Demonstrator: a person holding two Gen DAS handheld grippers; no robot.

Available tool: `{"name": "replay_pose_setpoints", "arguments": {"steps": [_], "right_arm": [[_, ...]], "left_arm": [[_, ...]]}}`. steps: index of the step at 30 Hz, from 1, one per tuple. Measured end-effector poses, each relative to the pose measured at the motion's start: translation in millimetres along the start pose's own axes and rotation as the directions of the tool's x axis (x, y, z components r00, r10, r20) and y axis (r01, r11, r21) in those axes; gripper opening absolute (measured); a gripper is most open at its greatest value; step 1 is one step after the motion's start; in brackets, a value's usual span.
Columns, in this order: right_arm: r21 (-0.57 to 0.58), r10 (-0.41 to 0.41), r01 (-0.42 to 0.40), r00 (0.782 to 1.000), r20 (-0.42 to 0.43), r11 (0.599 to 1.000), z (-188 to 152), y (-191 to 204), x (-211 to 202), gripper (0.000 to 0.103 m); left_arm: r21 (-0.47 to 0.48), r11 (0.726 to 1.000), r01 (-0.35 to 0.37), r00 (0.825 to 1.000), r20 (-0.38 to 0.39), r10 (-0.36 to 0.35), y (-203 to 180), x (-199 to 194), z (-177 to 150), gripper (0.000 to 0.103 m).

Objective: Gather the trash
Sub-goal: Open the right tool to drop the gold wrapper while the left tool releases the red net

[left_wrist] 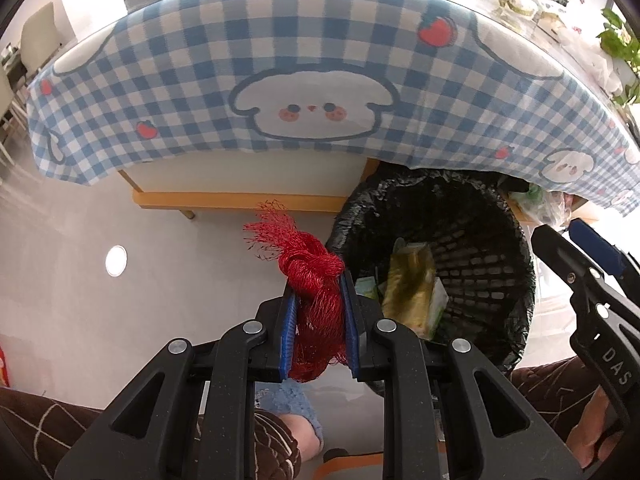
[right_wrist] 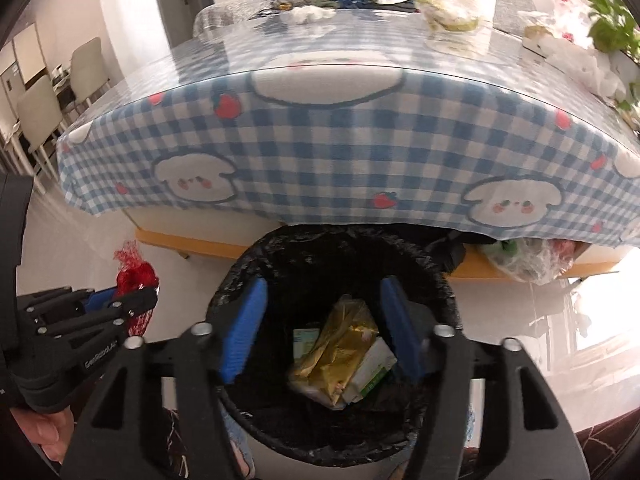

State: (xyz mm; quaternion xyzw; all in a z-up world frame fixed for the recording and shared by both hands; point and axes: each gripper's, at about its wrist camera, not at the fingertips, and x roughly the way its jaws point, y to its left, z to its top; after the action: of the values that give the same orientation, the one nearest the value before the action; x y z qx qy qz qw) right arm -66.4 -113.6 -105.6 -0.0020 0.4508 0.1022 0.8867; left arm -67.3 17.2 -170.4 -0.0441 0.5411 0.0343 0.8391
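Left gripper clamped tight on a bunched red mesh bag, blue pads pressing it from both sides, the frayed end sticking out beyond the fingertips. It hangs over the pale floor, just left of the trash bin. Right gripper stands wide apart with nothing between its blue pads, pointing down into the bin's mouth. Bin lined with a black bag; inside, below the right gripper, a crumpled yellow wrapper lies against a small white-and-green carton. Beyond both grippers, the counter draped in a blue checked cloth with cartoon dogs and strawberries; the bin sits partly under its overhang. On the far side of the counter top, crumpled tissues and plastic wrappers. A person's brown patterned trousers show under the left gripper.
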Motion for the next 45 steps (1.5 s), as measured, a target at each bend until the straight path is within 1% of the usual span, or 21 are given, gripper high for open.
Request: {"name": "replay_pose_setpoints", "arguments": {"steps": [1,2,3,4,7,11,18,26,30,31,33,35,37,39,40,42,44,45], "right_arm": [[0.009,-0.009,0.009,1.0,-0.001,1.0,0.3,-5.4,-0.3,0.072],[0.015,-0.014,0.014,1.0,-0.003,1.0,-0.1,-9.0,0.1,0.076],[0.026,-0.034,0.035,0.999,-0.009,0.999,0.2,-16.1,0.7,0.083],[0.035,-0.051,0.051,0.999,-0.014,0.998,-0.4,-21.6,1.4,0.088],[0.079,-0.074,0.077,0.997,-0.036,0.994,-2.2,-44.1,4.7,0.093],[0.103,-0.114,0.118,0.992,-0.046,0.988,-5.2,-69.8,3.4,0.095],[0.08,-0.179,0.184,0.982,-0.064,0.98,-2.6,-106.5,-5.7,0.095],[0.103,-0.22,0.228,0.972,-0.086,0.968,-6.5,-150.3,-12.7,0.095],[0.124,-0.212,0.222,0.973,-0.085,0.967,-8.6,-162.5,-15.7,0.095],[0.128,-0.212,0.221,0.974,-0.083,0.967,-9.1,-163.7,-16.8,0.095],[0.132,-0.21,0.22,0.974,-0.083,0.967,-10.4,-165.0,-17.0,0.095],[0.131,-0.21,0.22,0.974,-0.084,0.967,-11.6,-165.5,-16.7,0.095],[0.139,-0.205,0.215,0.975,-0.087,0.967,-12.3,-166.6,-16.2,0.095],[0.145,-0.201,0.212,0.976,-0.086,0.966,-12.3,-166.6,-16.9,0.095],[0.147,-0.2,0.211,0.976,-0.086,0.966,-12.0,-166.5,-16.6,0.095],[0.146,-0.197,0.208,0.977,-0.085,0.967,-11.5,-165.0,-16.8,0.095],[0.142,-0.195,0.205,0.977,-0.082,0.968,-11.4,-163.4,-17.2,0.095],[0.14,-0.194,0.203,0.978,-0.079,0.969,-10.9,-162.2,-17.8,0.095]], "left_arm": [[0.005,1.0,0.003,1.0,0.0,-0.003,-3.9,0.8,-0.1,0.019],[0.008,1.0,0.004,1.0,-0.001,-0.004,-6.2,1.3,-0.6,0.019],[0.011,1.0,0.006,1.0,0.0,-0.006,-10.4,2.2,-0.6,0.02],[0.014,1.0,0.008,1.0,0.0,-0.008,-14.6,3.0,-0.9,0.02],[0.022,1.0,0.015,1.0,-0.002,-0.015,-26.4,5.0,0.7,0.02],[0.034,0.999,0.029,1.0,-0.006,-0.029,-44.6,7.8,4.1,0.02],[0.078,0.996,0.053,0.998,-0.021,-0.052,-81.8,17.9,8.5,0.02],[0.122,0.988,0.095,0.995,-0.029,-0.092,-122.1,23.1,16.2,0.02],[0.149,0.983,0.108,0.994,-0.029,-0.105,-139.1,22.8,17.7,0.02],[0.152,0.982,0.108,0.994,-0.028,-0.105,-141.6,23.1,17.9,0.021],[0.159,0.982,0.103,0.995,-0.027,-0.1,-145.0,23.1,18.4,0.027],[0.165,0.981,0.097,0.995,-0.022,-0.095,-147.8,22.8,18.2,0.029],[0.175,0.98,0.091,0.996,-0.017,-0.09,-149.2,21.4,18.2,0.035],[0.172,0.981,0.091,0.996,-0.008,-0.091,-149.5,20.4,18.7,0.04],[0.171,0.981,0.089,0.996,-0.004,-0.089,-148.6,19.1,19.0,0.045],[0.169,0.982,0.086,0.996,0.003,-0.088,-145.9,16.4,19.4,0.051],[0.168,0.982,0.083,0.996,0.003,-0.085,-144.7,16.2,19.9,0.053],[0.167,0.983,0.078,0.997,0.001,-0.08,-144.2,16.0,20.4,0.057]]}}
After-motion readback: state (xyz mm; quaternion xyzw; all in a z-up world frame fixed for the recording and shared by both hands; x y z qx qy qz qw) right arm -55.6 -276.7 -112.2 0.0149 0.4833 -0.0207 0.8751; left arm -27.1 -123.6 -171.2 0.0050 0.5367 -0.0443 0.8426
